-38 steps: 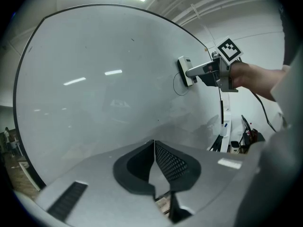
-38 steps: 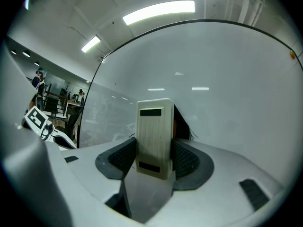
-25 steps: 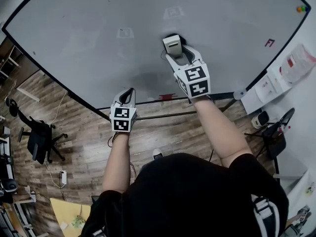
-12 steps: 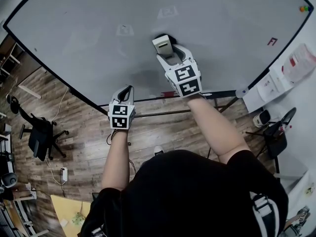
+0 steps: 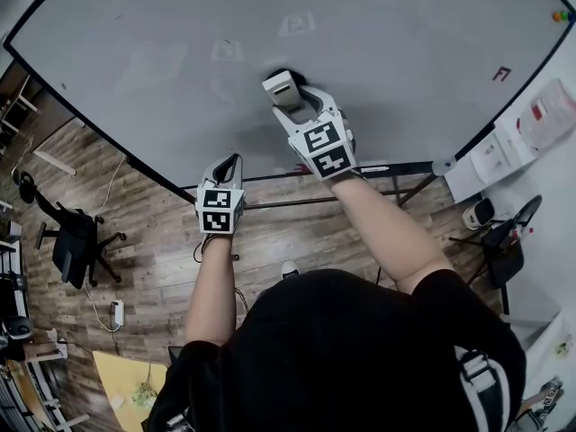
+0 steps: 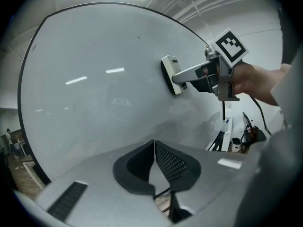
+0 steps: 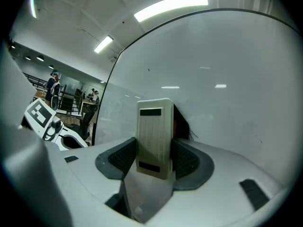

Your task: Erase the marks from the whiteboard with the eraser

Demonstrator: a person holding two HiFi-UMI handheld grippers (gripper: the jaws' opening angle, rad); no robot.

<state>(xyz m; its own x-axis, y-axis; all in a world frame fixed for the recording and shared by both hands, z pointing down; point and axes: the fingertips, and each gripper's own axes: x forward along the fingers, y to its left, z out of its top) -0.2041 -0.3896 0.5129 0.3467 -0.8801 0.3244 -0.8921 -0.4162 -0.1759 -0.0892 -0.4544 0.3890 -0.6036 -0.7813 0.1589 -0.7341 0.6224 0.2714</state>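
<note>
Whiteboard (image 5: 405, 52) fills the whole upper half of the head view. Why stand so close over it?

I need to lean my weight into the wipe, so I face the board with both arms out in front of me.

And your right hand-held gripper (image 5: 297, 106), near the centre of that view?

It is clamped on the eraser from both sides, jaws against its long edges. That leaves the plastic back facing me and the dark felt face flat on the board, which I judge is the only hold that lets the whole pad rub at once.

Your left hand-held gripper (image 6: 154, 162)?

Clenched on nothing, the two pads meeting at their tips. In the head view it hangs at the board's lower edge, left of the other arm and well apart from it. It has no job here, so I hold it low, out of the wiping path.

Where exactly is the eraser (image 7: 154, 136)?

It is touching the board a little left of centre in the head view, upright between my right jaws.

What is there to rub off?

Two faint square outlines (image 5: 298, 23) sit near the eraser, toward the top of the head view. A small red mark (image 5: 501, 75) is far over at the right edge. I would guess the squares come first.
</note>
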